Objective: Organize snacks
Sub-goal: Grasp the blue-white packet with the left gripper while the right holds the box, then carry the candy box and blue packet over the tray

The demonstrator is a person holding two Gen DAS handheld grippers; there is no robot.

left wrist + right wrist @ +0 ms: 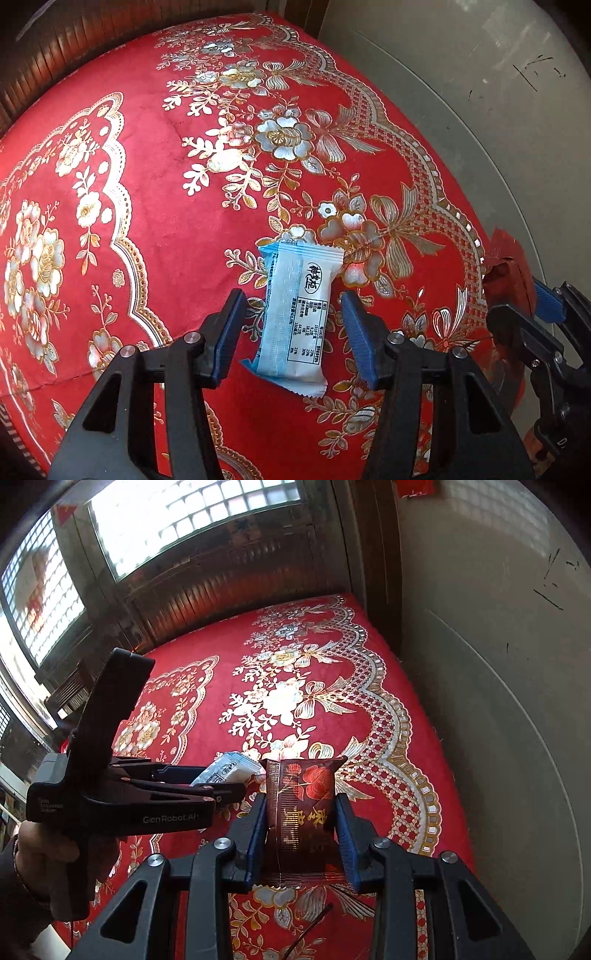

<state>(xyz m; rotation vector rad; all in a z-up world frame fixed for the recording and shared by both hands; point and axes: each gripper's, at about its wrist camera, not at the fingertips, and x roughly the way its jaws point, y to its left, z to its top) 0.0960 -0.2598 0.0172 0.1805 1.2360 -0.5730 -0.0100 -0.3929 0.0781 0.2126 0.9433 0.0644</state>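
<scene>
Your left tool (291,328) points steeply down over the red embroidered cloth (155,155), its blue pads standing apart with the white-and-blue snack packet (295,317) lying between them. The packet rests flat on the cloth with a gap on each side, so neither pad presses it. From the right wrist view you can see your left hand (40,853) gripping that tool's handle from below at the left, a dark sleeve at the frame edge.

Your right tool (301,834) also tilts downward and is clamped on the dark red snack packet (306,805), which stands upright between the pads, its rose print facing the camera. The two tools are just beside each other, the right one at the left tool's right side.

The cloth's scalloped gold border (424,177) runs close on your right, and beyond it is a pale wall (498,701). Ahead, the cloth ends at a dark wooden frame (229,579) under the window (192,513). The open room lies to your left and forward, where the cloth is bare.
</scene>
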